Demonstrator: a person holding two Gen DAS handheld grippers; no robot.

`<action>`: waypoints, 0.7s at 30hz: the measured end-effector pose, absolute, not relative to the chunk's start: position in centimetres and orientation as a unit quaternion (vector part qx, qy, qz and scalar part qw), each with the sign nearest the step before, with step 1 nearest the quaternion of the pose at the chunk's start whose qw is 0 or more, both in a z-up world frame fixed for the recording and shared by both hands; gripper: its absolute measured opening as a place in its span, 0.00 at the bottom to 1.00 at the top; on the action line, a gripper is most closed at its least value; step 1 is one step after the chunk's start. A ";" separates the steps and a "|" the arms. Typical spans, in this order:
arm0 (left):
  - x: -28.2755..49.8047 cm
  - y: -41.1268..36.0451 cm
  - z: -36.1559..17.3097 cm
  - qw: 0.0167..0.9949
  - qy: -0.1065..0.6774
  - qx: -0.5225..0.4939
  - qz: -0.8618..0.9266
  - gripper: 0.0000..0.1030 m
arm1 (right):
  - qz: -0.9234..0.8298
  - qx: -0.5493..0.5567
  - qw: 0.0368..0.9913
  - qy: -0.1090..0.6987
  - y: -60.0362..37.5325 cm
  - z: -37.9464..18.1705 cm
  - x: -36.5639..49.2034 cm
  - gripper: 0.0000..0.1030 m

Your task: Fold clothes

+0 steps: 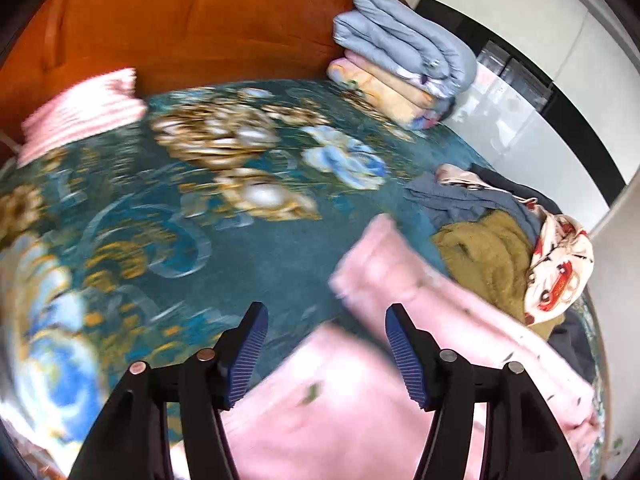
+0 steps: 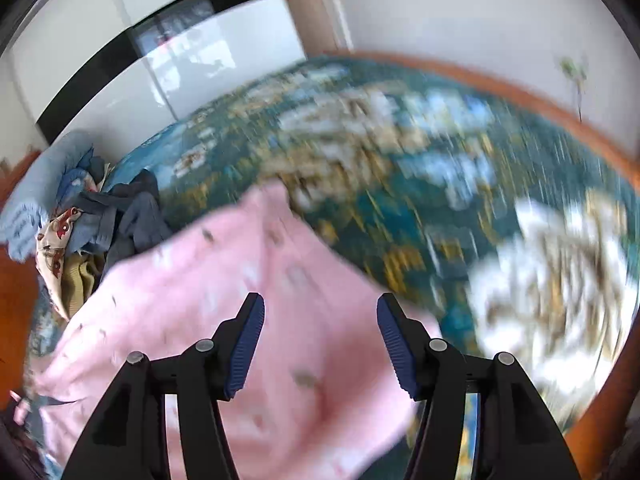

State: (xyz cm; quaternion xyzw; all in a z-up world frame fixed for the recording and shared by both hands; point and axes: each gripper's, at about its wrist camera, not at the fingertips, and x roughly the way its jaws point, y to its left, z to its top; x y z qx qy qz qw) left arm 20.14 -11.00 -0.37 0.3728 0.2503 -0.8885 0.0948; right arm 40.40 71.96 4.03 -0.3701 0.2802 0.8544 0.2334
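Left gripper (image 1: 326,314) and right gripper (image 2: 320,306), each with jaws standing apart and nothing pinched between the blue pads, above a pink garment (image 1: 340,400) that lies on the teal flowered bedspread (image 1: 240,248) below both tools. A heap of unfolded clothes (image 1: 500,248) lies beside the garment. Folded blankets (image 1: 400,60) are stacked against the wooden headboard (image 1: 180,20), and a striped pink pillow (image 1: 80,116) rests at the other end.

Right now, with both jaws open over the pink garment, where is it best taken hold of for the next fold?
Probably the pink garment is best pinched at its far edge, where the corner lifts off the floral bedspread. Come from above, jaws straddling that edge. The cloth lies flat and layered elsewhere, and blur hides finer seams.
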 end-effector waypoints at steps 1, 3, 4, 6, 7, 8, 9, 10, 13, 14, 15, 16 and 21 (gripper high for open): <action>21.2 -11.4 -0.7 0.104 0.251 0.374 -0.887 0.64 | 0.843 -0.374 0.239 0.304 72.4 2.7 41.6 0.58; 23.2 -12.1 -1.6 0.112 0.259 0.382 -0.880 0.64 | 0.820 -0.375 0.247 0.355 73.4 0.1 43.6 0.58; 23.9 -12.4 -2.2 0.111 0.267 0.385 -0.876 0.64 | 0.813 -0.369 0.243 0.380 73.8 -0.8 44.4 0.58; 25.2 -12.7 -3.5 0.113 0.278 0.396 -0.868 0.64 | 0.803 -0.354 0.233 0.419 74.2 -2.2 45.6 0.58; 25.8 -12.8 -4.2 0.114 0.284 0.402 -0.863 0.64 | 0.800 -0.346 0.228 0.435 74.3 -2.8 46.0 0.58; 26.4 -13.0 -4.8 0.115 0.291 0.406 -0.859 0.64 | 0.796 -0.340 0.224 0.448 74.3 -3.3 46.3 0.58; 26.9 -13.0 -5.5 0.112 0.300 0.407 -0.855 0.64 | 0.796 -0.337 0.222 0.451 74.2 -3.5 46.4 0.58; 27.3 -13.0 -6.1 0.110 0.310 0.408 -0.852 0.64 | 0.798 -0.334 0.221 0.450 74.1 -3.5 46.3 0.58; 28.2 -12.3 -6.6 0.108 0.313 0.394 -0.857 0.64 | 0.803 -0.316 0.203 0.463 73.9 -3.4 46.0 0.59; 28.2 -12.1 -6.6 0.107 0.311 0.396 -0.857 0.64 | 0.804 -0.310 0.195 0.468 73.8 -3.4 45.9 0.59; 28.1 -11.9 -6.6 0.106 0.310 0.396 -0.858 0.63 | 0.804 -0.305 0.187 0.475 73.8 -3.5 45.8 0.60; 28.1 -11.8 -6.5 0.102 0.312 0.395 -0.858 0.62 | 0.799 -0.302 0.180 0.487 73.7 -3.8 45.8 0.60; 27.7 -11.7 -6.7 0.111 0.319 0.397 -0.854 0.44 | 0.787 -0.293 0.155 0.520 73.3 -5.0 45.7 0.61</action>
